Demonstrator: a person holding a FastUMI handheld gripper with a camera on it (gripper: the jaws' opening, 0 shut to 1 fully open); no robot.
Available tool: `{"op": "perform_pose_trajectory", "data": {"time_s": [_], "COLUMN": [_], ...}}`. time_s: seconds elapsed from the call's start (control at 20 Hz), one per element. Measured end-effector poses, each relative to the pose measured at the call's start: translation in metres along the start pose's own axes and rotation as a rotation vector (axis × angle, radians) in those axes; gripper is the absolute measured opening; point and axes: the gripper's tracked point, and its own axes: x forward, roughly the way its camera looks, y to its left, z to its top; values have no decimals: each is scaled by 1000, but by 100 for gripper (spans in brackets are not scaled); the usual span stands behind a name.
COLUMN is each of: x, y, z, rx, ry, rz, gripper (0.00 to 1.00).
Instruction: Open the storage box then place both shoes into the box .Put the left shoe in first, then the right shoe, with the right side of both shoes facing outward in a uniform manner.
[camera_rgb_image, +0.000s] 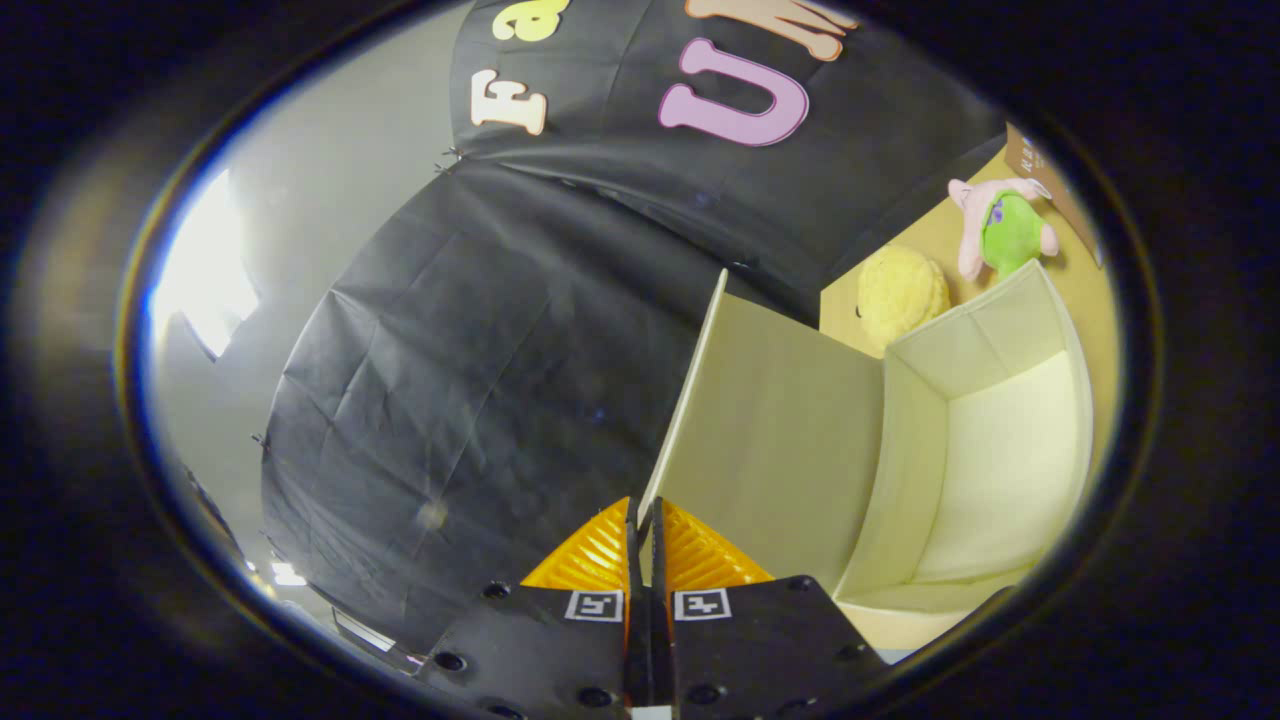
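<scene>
Gripper (644, 520) pinched tight on the near edge of the raised lid (770, 440); storage box (1000, 470) open. Likely light, stiff panel; edge grip suits.

The gripper (643, 520) is pinching the edge of the lid (770, 440), with both fingers squeezing it low in the middle of the frame. The lid is standing up, and the box (1000, 470) is sitting open at the right, showing its pale inside. At the upper right, a yellow toy (900, 295) and a pink and green toy (1005, 232) are lying just behind the box.
</scene>
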Motion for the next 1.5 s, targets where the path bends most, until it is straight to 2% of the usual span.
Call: {"op": "perform_pose_trajectory", "data": {"time_s": [0.15, 0.3, 0.6, 0.75, 1.1, 1.5], "x": [2, -2, -48, -78, -157, -233], "y": [-11, -14, -41, -60, -111, -175], "z": [0, 5, 37, 56, 87, 99], "rx": [-80, -116, -240, -313, -426, -467], "ry": [-20, -49, -147, -196, -245, -214], "rz": [-55, -70, -173, -251, -425, -600], "gripper": [18, 38, 79, 100, 100, 100]}}
